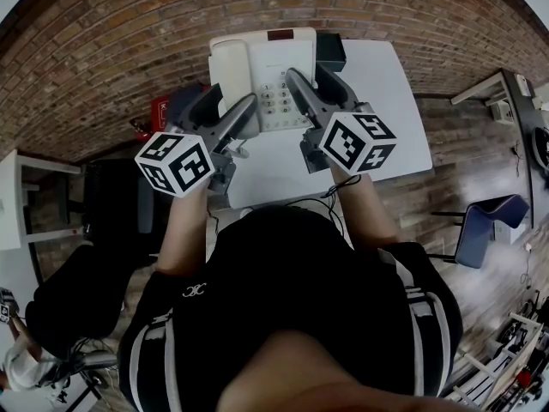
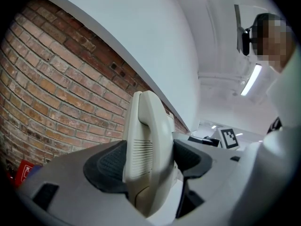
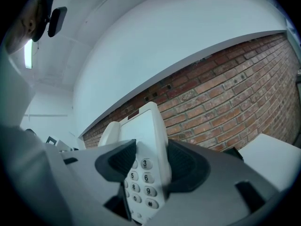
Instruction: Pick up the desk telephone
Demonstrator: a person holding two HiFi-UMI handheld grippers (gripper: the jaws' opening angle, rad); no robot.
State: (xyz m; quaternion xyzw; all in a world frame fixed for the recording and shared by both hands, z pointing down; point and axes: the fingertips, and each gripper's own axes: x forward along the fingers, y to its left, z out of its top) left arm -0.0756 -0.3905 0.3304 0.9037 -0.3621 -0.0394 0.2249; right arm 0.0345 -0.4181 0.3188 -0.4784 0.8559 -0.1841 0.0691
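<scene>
The white desk telephone (image 1: 257,69) is over the far part of the white table (image 1: 390,110), handset on its left side, keypad in the middle. My left gripper (image 1: 221,110) is shut on the handset side; in the left gripper view the pale handset (image 2: 146,140) is clamped between the dark pads of my left gripper (image 2: 148,164). My right gripper (image 1: 319,88) is shut on the right edge of the body, and the keypad (image 3: 141,182) shows between the pads of my right gripper (image 3: 150,166). Both gripper views look upward at wall and ceiling. Whether the phone's base touches the table is hidden.
A black box (image 1: 330,50) sits at the table's back edge behind the phone. A brick wall (image 1: 129,33) runs behind the table, with a red object (image 1: 159,108) low at its left. A blue chair (image 1: 485,226) stands at right, a black chair (image 1: 111,209) at left.
</scene>
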